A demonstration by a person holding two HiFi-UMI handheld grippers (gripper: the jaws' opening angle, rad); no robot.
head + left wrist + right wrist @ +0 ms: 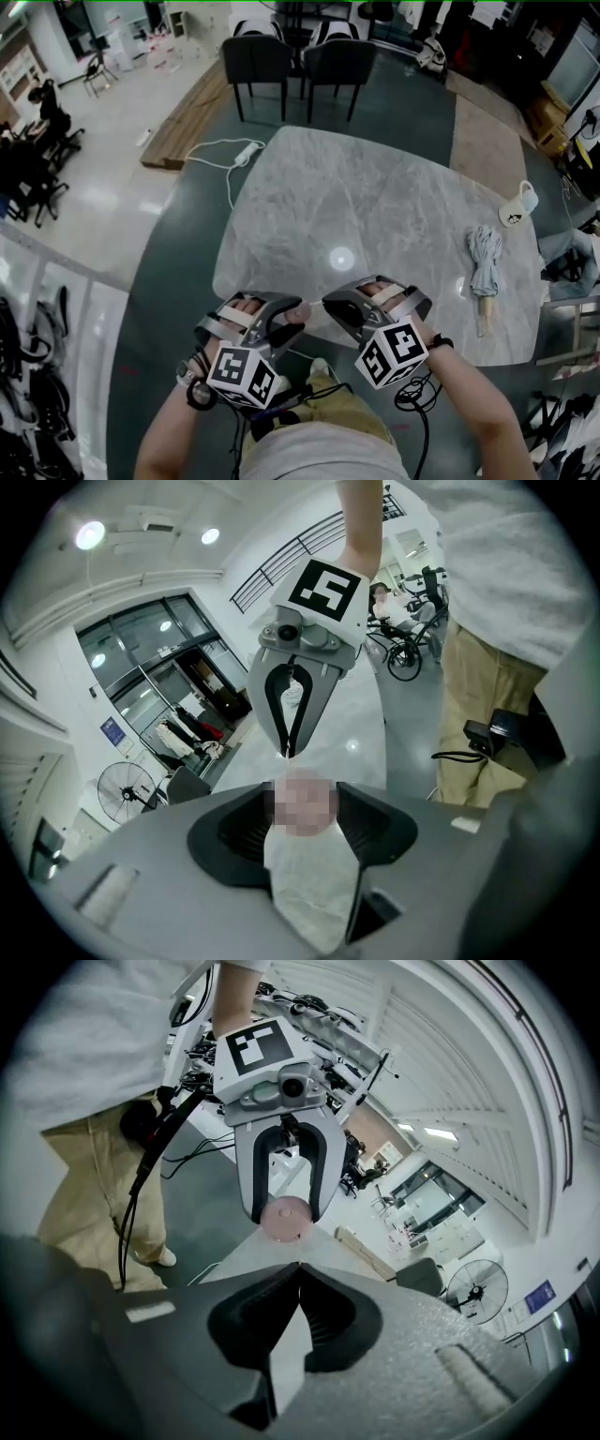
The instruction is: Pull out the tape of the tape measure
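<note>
Above the near edge of the marble table, the left gripper holds its jaws wide, clamped on the round pink tape measure. Facing it tip to tip, the right gripper is fully closed, apparently pinching the tape by its end.

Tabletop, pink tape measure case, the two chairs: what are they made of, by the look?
Tabletop: stone or stone-look laminate, grey-veined and polished; a lamp glints off it.
Tape measure: probably moulded plastic; smooth pink round case with a slight sheen.
Chairs: dark matte backs, fabric or plastic; thin dark legs, possibly metal. Too far to be sure.
</note>
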